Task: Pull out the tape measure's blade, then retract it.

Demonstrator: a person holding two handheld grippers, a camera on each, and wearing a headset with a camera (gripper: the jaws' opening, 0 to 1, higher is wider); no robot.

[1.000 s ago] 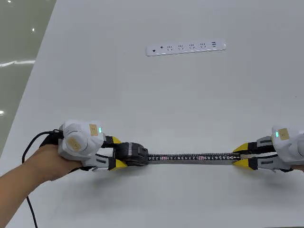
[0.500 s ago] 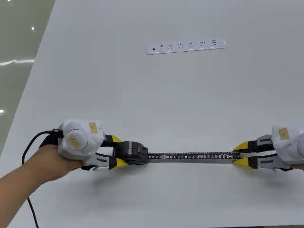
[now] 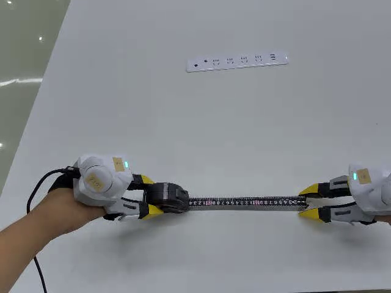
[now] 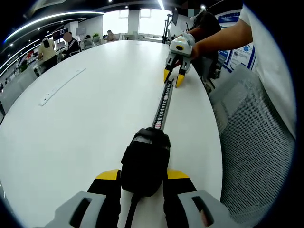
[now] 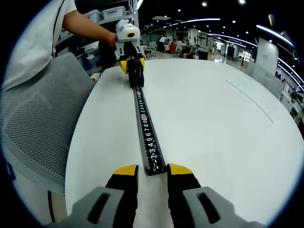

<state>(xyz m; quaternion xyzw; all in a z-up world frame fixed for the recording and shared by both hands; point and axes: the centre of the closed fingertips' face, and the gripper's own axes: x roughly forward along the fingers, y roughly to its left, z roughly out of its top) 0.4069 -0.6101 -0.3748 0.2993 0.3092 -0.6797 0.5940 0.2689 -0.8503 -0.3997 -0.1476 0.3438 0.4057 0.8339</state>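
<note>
left gripper (image 3: 151,195) clamps tape measure (image 3: 170,197), forearm low over table (image 3: 183,122) | right gripper (image 3: 310,201) jaws parted around blade (image 3: 244,201) tip | right gripper view: numerals legible

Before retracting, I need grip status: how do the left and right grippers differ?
The left gripper is shut on the tape measure case; the right gripper is open, flanking the blade tip, apparently not clamping. The left anchors the case end, the right the free end. Both have yellow jaw tips, facing each other.
</note>
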